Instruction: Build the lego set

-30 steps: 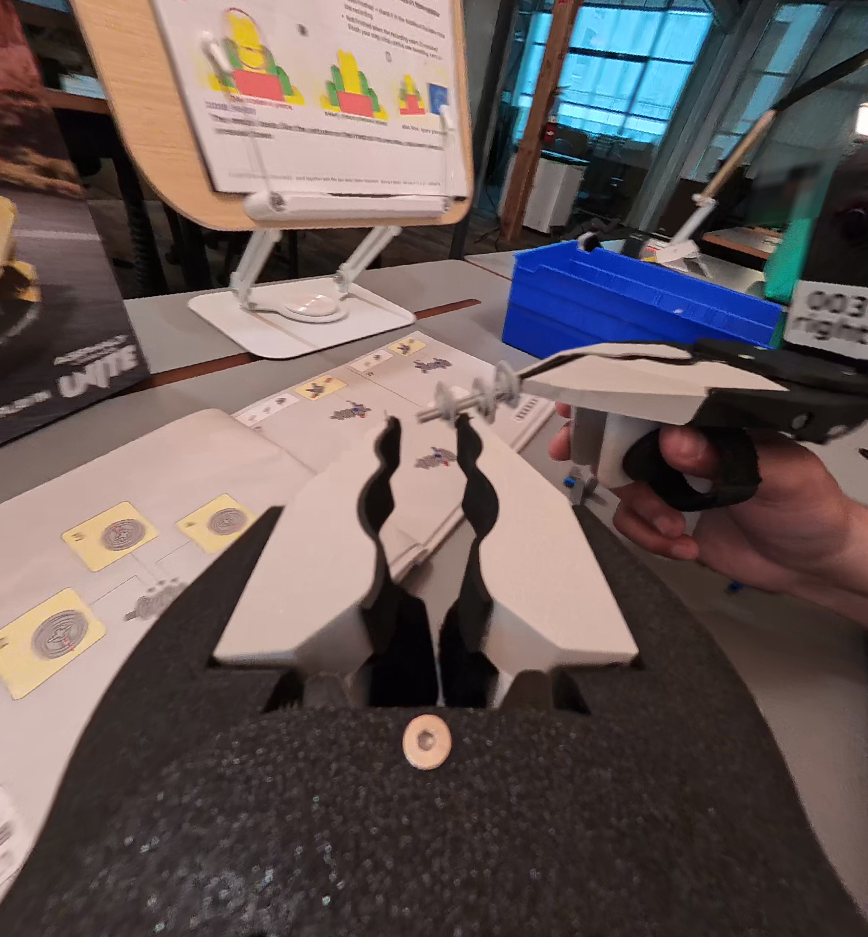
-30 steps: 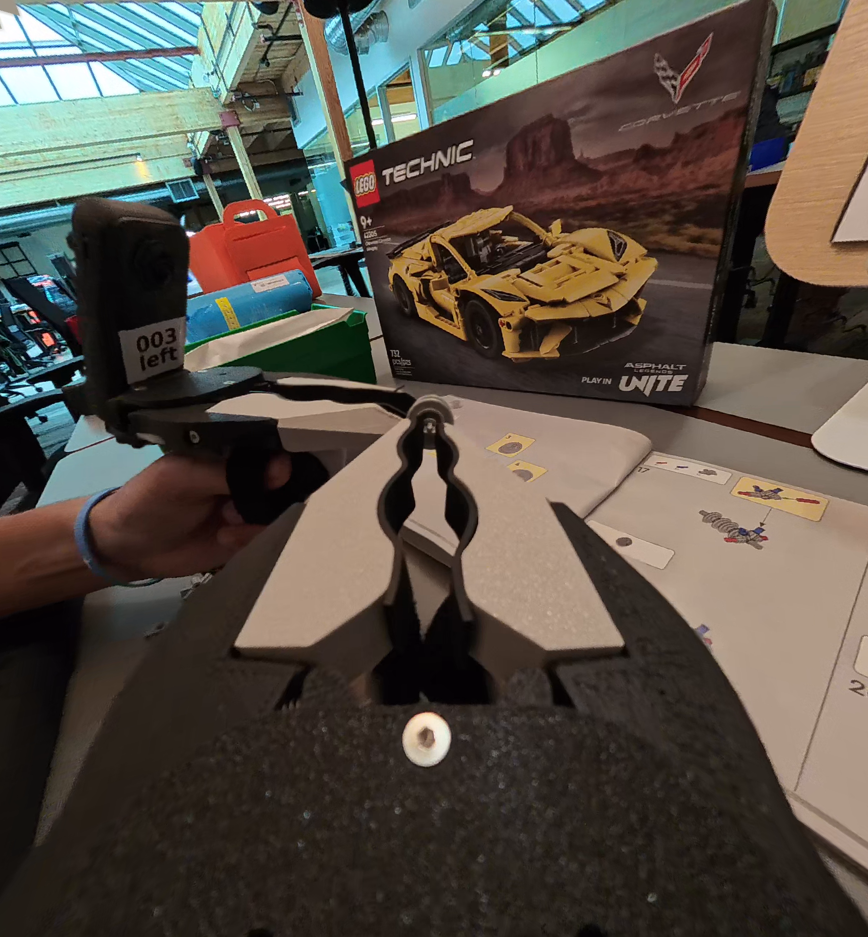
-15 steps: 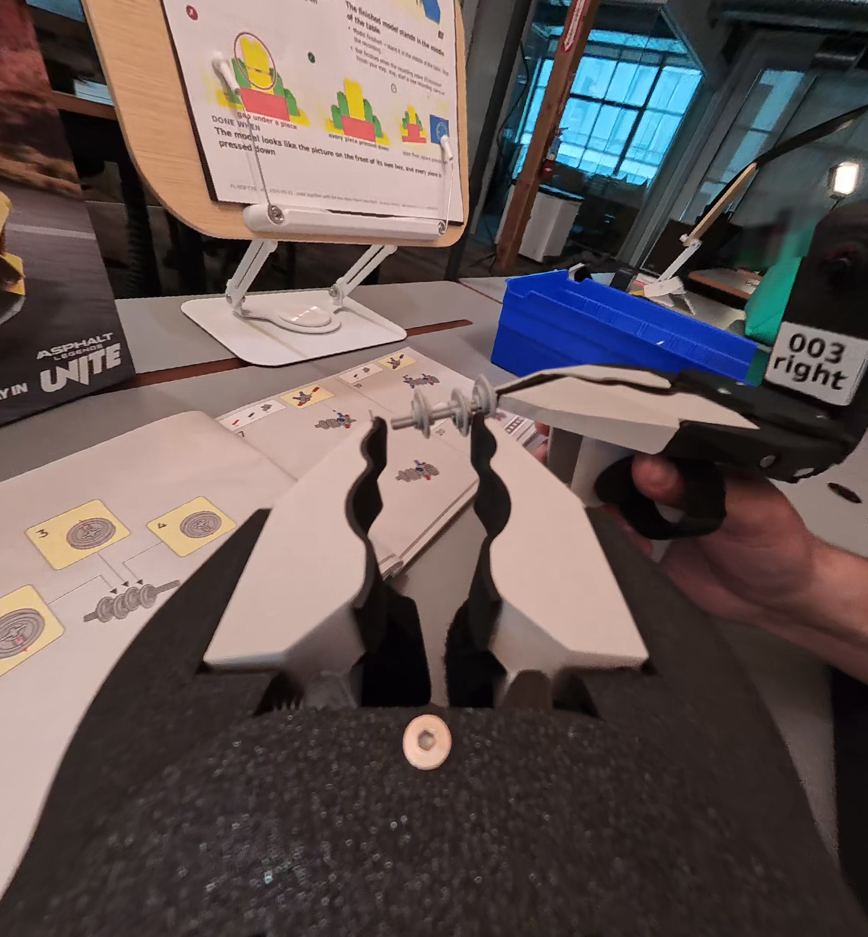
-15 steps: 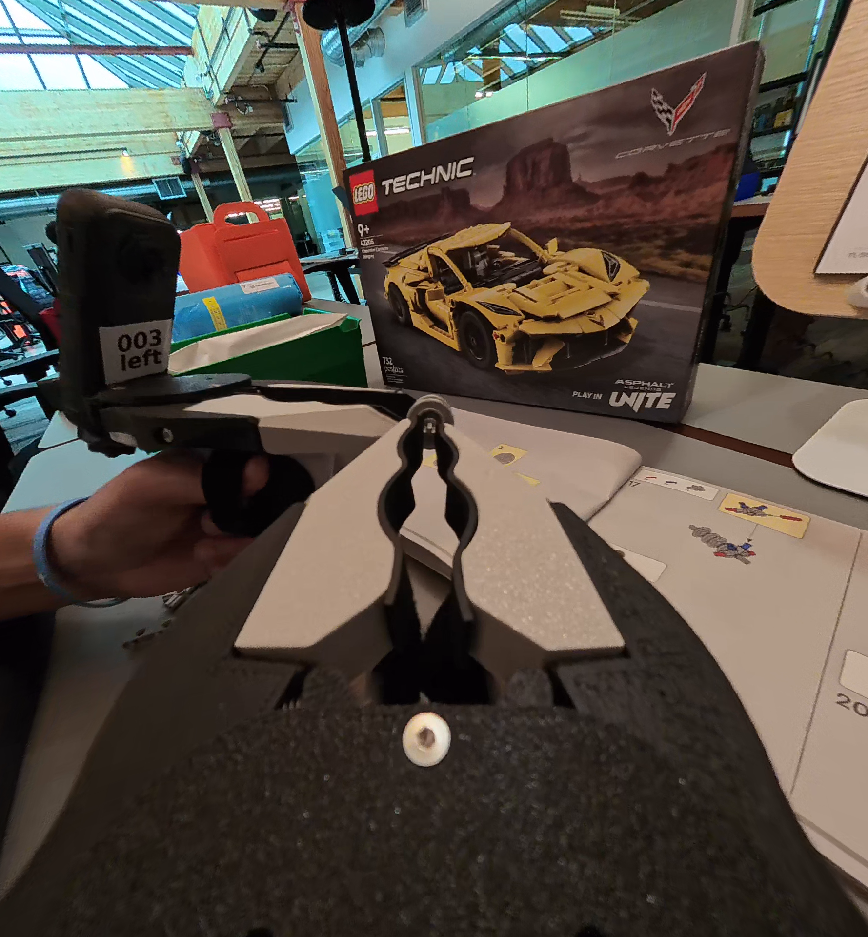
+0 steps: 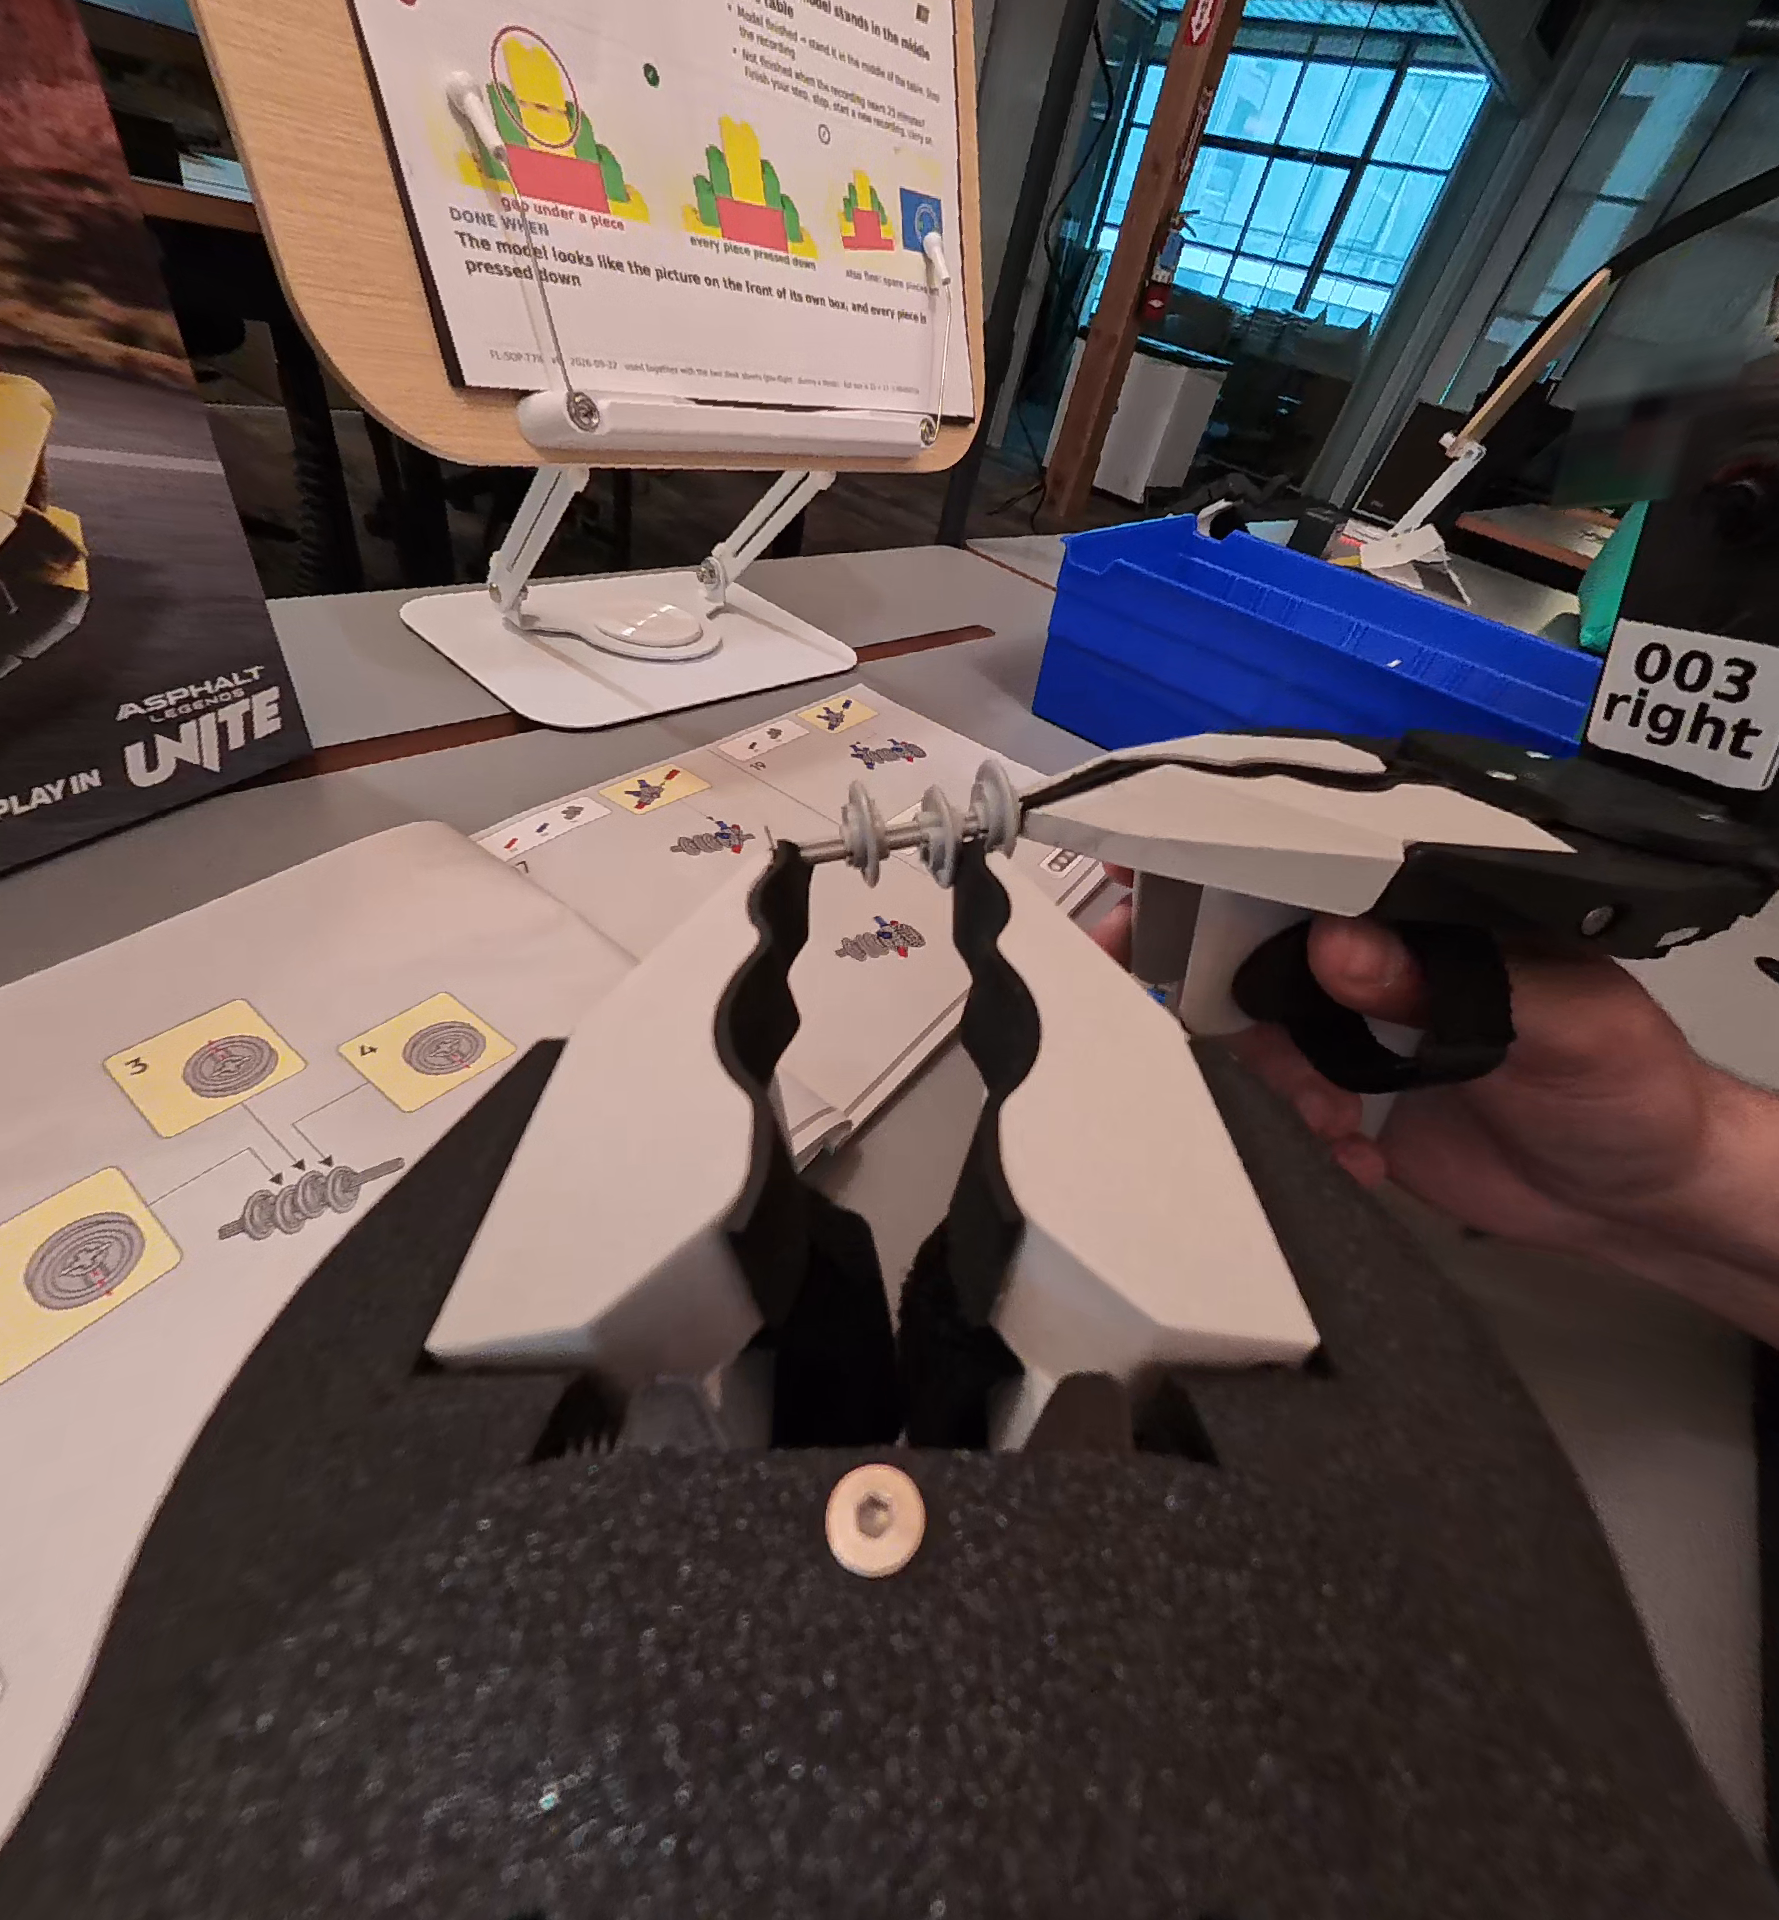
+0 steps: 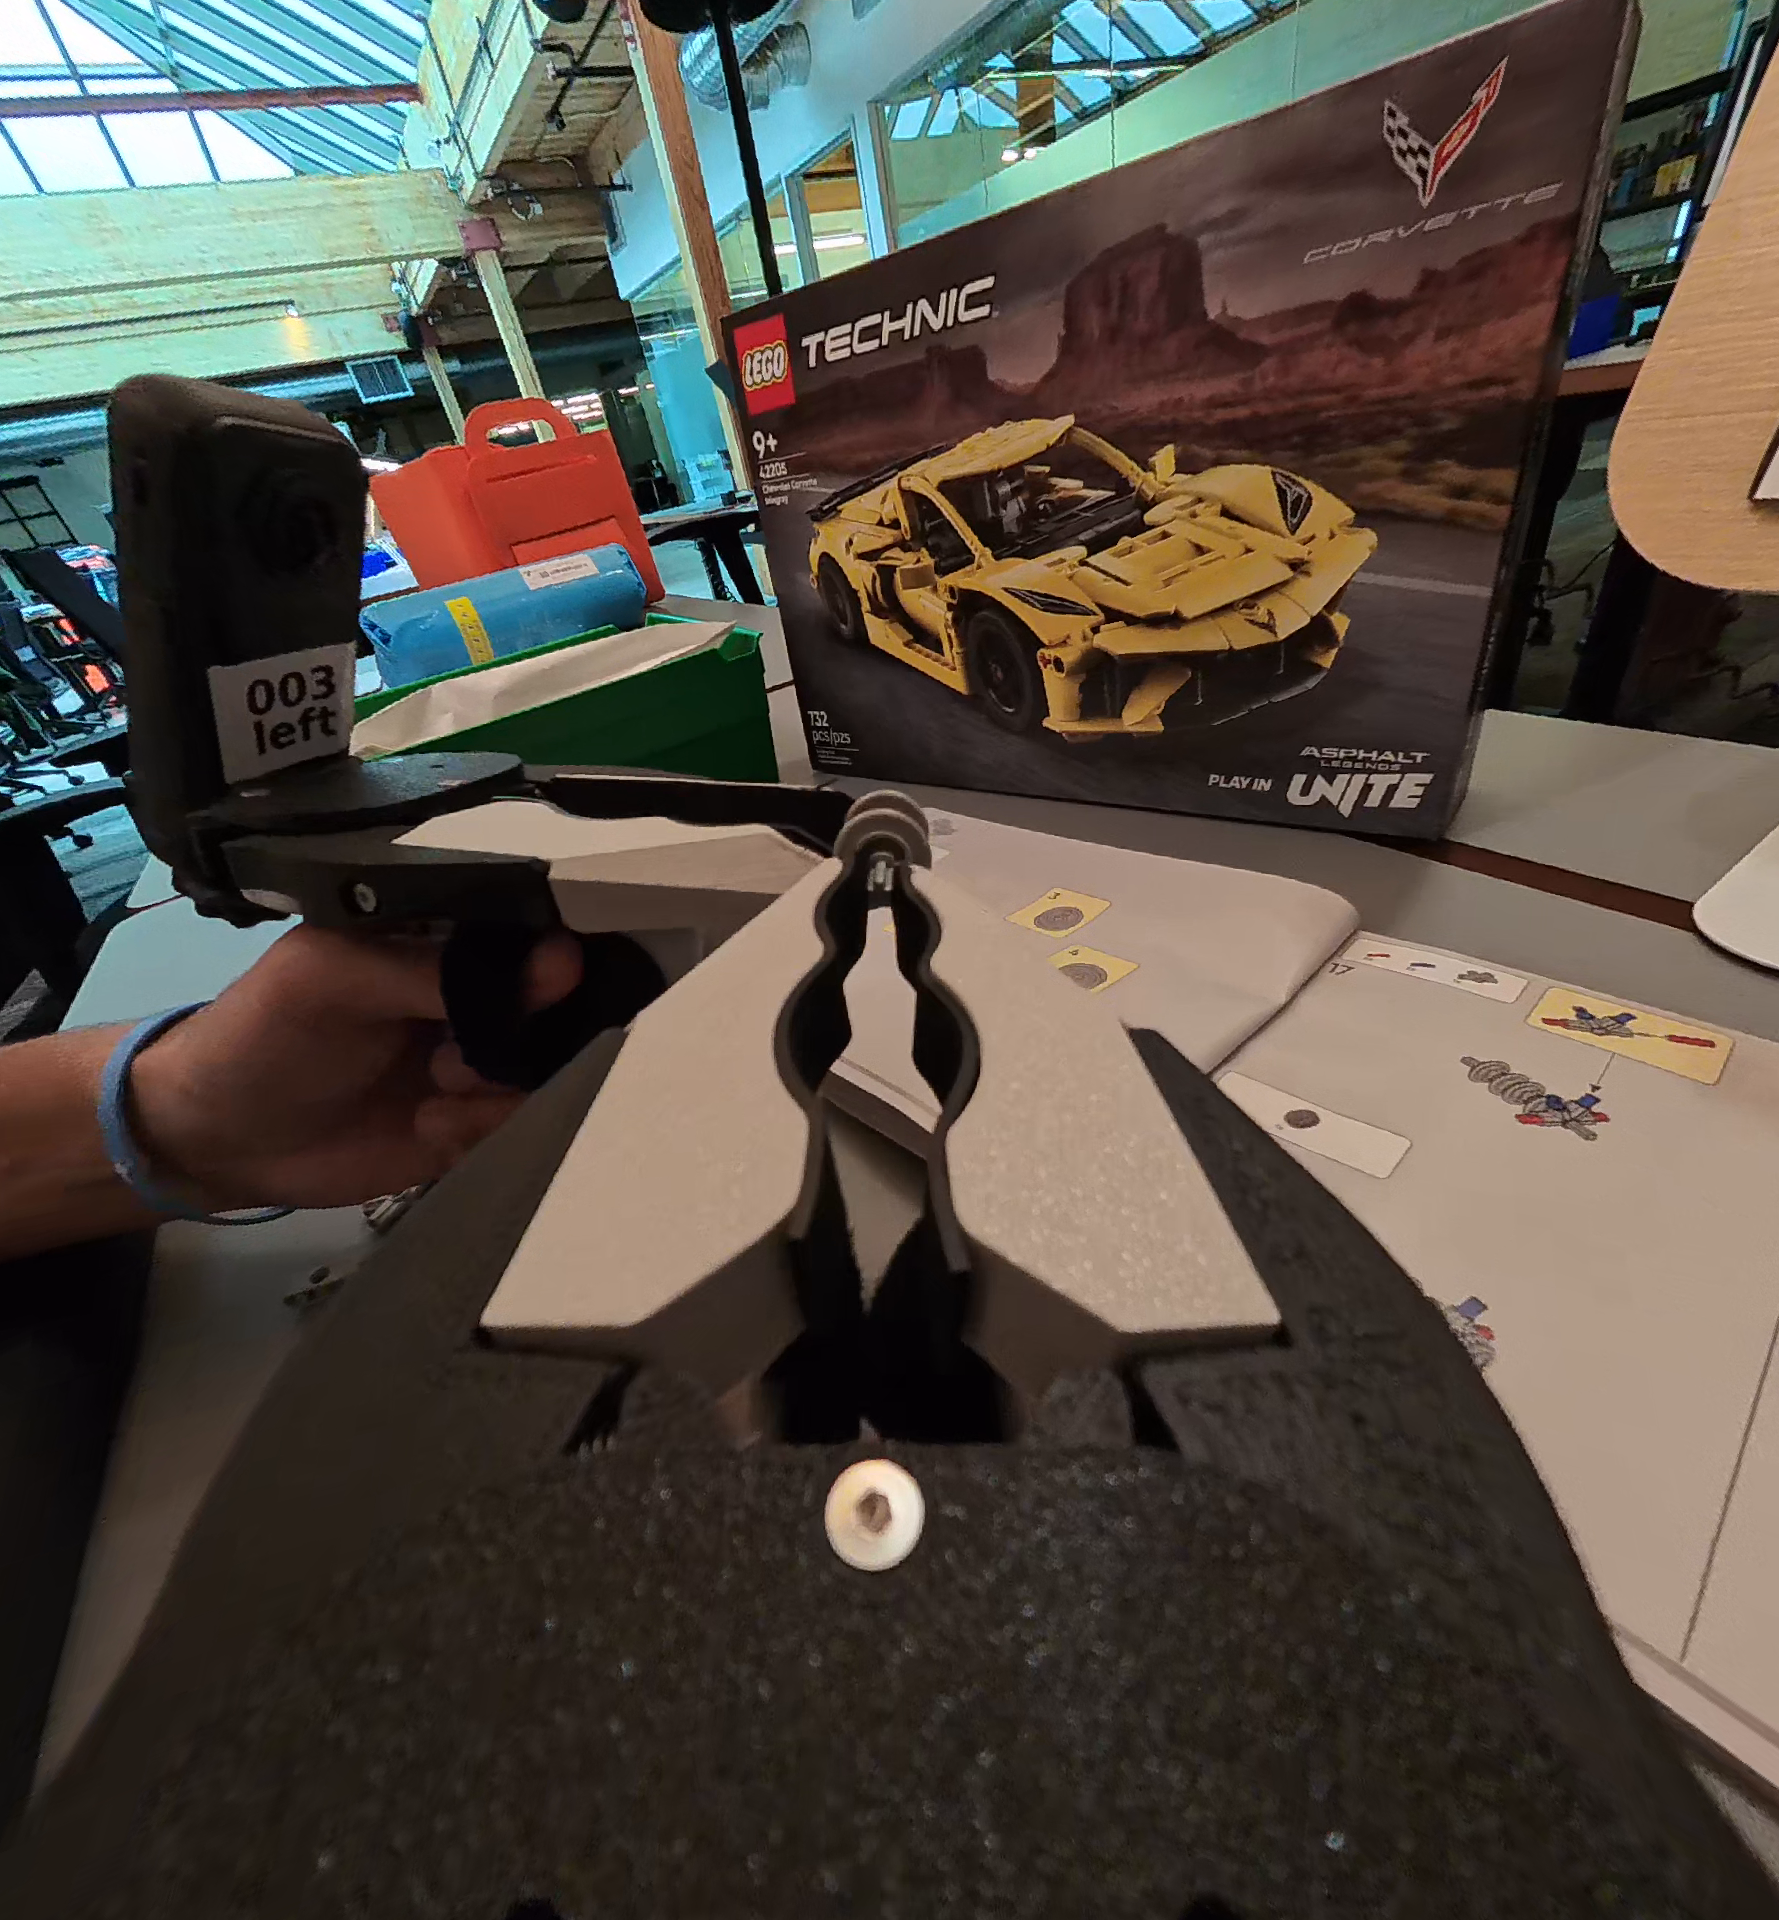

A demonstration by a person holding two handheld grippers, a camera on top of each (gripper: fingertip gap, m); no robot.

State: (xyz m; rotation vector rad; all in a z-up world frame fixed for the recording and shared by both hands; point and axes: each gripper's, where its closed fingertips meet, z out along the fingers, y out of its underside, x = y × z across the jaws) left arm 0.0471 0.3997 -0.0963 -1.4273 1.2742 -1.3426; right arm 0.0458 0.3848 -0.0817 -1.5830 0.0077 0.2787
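Left hand-held gripper (image 5: pixel 869 868): fills the lower centre of the left wrist view, its two pale fingers spread with a clear gap between the wavy black pads, nothing gripped.
Axle assembly (image 5: pixel 916 828): a thin grey axle carrying three grey discs, lying crosswise just above the left fingertips at frame centre; its free end sits right at the tip of the left-hand finger (whether it touches, I cannot tell).
Right hand-held gripper (image 6: pixel 883 883): in its own view the fingers are pressed together at the tips, pinching the end of the axle, with the discs seen end-on at the very tip, centre frame.
Right hand-held gripper, seen from the left: enters from the right edge at mid-height (image 5: pixel 1030 816), held by a hand (image 5: pixel 1508 1122) at the right of the frame.
Other hand (image 6: pixel 334 1081): at the left edge of the right wrist view, wearing a blue wristband, holding the left hand-held gripper's handle.
Instruction booklet (image 5: pixel 241 1039): open flat on the grey tabletop (image 5: pixel 365 644), beneath both grippers, spanning the left and centre.
Blue bin (image 5: pixel 1300 634): right of centre, behind the right hand-held gripper.
White stand (image 5: pixel 636 644): upper centre, holding a printed sheet on a wooden board.
Set box (image 6: pixel 1176 499): standing upright at the back of the tabletop, upper right of the right wrist view (yellow car pictured).
Green bin (image 6: pixel 646 696): left of the box, farther back.
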